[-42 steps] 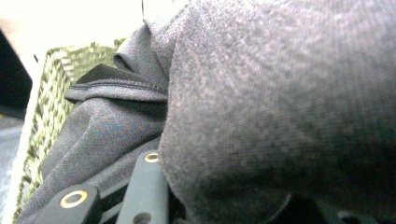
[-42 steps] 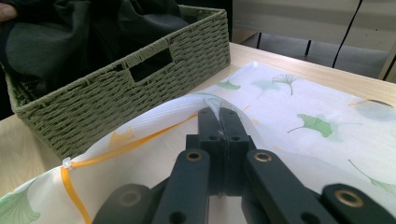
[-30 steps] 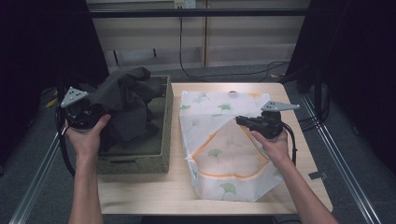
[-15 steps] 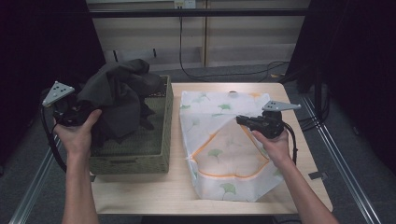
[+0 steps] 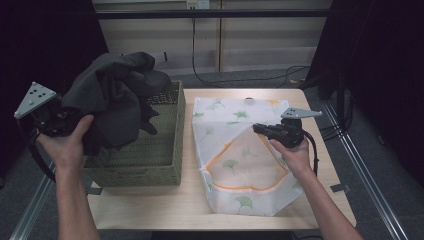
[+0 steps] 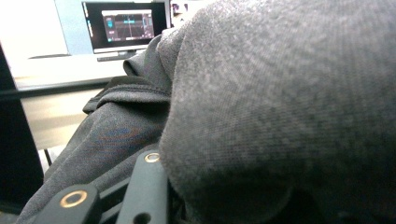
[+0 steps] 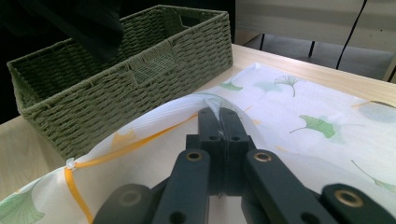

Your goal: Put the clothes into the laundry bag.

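Dark garment [image 5: 112, 102] hangs from left claw [image 5: 67, 117] above woven basket [image 5: 150, 165].

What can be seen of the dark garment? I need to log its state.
The dark grey garment is soft knit-looking fabric, bunched and crumpled. It hangs lifted over the green woven basket, its lower folds trailing down into the basket. The left gripper holds it at its left side, and the cloth drapes over that gripper's jaws in the left gripper view.

Lab-like recording room: black curtains [image 5: 45, 55] around wooden table [image 5: 190, 210], monitor [image 6: 123, 25] behind, floor cables [image 5: 240, 80].
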Action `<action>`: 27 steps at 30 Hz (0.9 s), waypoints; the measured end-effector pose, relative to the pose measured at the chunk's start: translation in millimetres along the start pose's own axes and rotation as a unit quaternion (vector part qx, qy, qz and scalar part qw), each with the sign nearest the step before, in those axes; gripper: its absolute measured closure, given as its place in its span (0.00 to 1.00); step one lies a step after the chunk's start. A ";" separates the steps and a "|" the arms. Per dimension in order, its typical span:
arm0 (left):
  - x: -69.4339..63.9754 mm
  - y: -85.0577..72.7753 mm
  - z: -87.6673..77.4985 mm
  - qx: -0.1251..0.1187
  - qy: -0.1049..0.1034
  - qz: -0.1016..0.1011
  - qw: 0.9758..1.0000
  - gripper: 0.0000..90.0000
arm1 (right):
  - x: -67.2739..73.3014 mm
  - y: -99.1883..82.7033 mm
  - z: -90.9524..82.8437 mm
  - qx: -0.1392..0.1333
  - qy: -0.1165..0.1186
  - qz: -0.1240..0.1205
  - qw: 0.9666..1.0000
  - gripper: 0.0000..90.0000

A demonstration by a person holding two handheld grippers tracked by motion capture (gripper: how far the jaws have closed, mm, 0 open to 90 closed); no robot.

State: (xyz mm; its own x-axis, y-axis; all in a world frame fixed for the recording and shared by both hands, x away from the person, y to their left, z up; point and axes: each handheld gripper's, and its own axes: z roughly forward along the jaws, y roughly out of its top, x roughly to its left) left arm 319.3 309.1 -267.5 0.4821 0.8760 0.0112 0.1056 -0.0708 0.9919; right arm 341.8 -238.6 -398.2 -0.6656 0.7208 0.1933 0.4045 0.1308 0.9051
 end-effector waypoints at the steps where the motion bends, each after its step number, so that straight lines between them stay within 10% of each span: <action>1: -1.3 2.8 -2.9 -0.004 -0.001 0.003 1.000 0.72 | -0.1 0.0 0.2 0.000 0.000 -0.001 1.000 1.00; 19: -21.3 19.7 -30.9 -0.051 -0.024 0.018 0.998 0.72 | -0.6 0.2 2.2 0.001 0.005 0.001 1.000 1.00; 27: -35.2 26.6 -36.1 -0.075 -0.069 0.013 0.995 0.72 | 0.6 0.3 3.3 0.002 0.008 0.001 1.000 1.00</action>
State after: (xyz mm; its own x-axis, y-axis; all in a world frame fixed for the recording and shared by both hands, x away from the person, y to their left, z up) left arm 273.8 293.7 -236.9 0.5996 0.7998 0.0293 -0.0342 -0.0110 0.9994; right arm 343.7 -235.9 -399.1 -0.6752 0.7097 0.2011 0.4079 0.1320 0.9035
